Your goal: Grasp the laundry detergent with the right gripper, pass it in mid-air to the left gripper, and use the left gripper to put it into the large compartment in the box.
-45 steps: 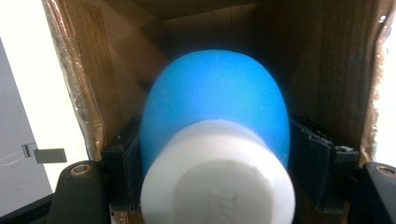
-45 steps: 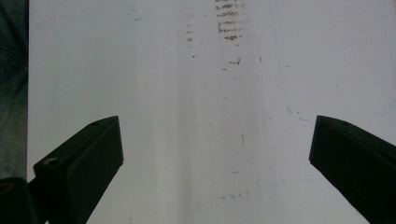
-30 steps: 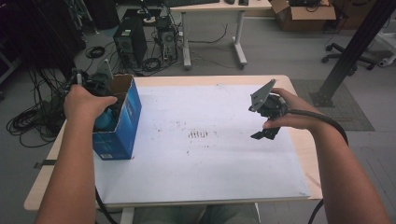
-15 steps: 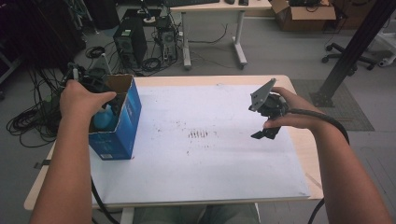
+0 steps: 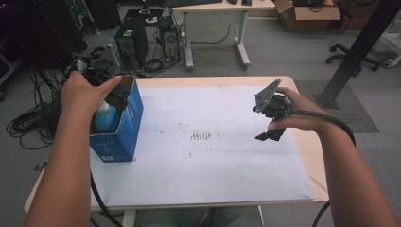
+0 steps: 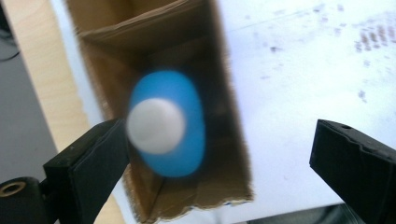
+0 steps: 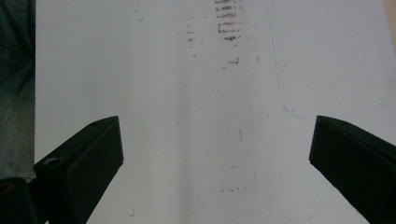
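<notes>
the high view looks forward and down over the table (image 5: 302,156) from the person's side. the left gripper view looks steeply down, close, into the open blue box (image 6: 154,28). the right gripper view faces the white sheet (image 7: 196,140), which all three share.

This is a lab or tech workshop: computer towers (image 5: 130,40) and tangled cables (image 5: 28,118) sit on the grey floor behind the bench (image 5: 302,142), with a desk (image 5: 222,7), a cardboard box (image 5: 307,9) and an office chair (image 5: 347,49) beyond.
</notes>
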Motion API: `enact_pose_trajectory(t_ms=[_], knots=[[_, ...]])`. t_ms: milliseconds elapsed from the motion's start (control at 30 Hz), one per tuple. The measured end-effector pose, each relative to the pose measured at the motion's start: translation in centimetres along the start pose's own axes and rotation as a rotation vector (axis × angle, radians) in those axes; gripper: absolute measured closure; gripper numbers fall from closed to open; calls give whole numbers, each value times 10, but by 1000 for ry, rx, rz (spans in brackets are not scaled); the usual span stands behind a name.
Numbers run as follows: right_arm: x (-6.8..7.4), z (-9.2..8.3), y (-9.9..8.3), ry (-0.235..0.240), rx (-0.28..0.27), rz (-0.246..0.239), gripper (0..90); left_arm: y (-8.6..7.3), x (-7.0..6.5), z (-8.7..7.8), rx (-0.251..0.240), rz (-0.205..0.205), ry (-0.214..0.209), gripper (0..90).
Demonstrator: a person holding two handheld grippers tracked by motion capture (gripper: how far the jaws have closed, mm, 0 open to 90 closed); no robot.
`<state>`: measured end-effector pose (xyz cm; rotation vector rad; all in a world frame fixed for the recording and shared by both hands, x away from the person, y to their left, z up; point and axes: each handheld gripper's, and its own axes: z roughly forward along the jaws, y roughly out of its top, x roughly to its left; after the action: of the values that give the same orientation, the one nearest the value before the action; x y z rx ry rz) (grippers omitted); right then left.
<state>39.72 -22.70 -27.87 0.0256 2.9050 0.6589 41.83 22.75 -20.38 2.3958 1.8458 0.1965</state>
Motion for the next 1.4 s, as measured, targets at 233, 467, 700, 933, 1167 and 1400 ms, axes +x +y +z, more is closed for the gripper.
enact_pose_trajectory(t_ms=[233, 467, 700, 933, 1167, 1400], knots=[[1, -2, 1, -1, -2, -5, 29, 7, -11, -10, -16, 120, -27, 48], [1, -3, 1, -3, -2, -7, 29, 11, -32, -31, -79, 276, -87, 48], [2, -5, 1, -5, -2, -10, 29, 14, -66, -42, -31, 471, -117, 48], [4, -8, 1, -8, 3, -14, 29, 15, -96, -52, -27, 605, -92, 44], [6, -10, 1, -10, 4, -18, 29, 15, -123, -55, -1, 745, -89, 44], [7, -9, 0, -6, 5, -17, 29, 15, -141, -52, 32, 851, -119, 47]])
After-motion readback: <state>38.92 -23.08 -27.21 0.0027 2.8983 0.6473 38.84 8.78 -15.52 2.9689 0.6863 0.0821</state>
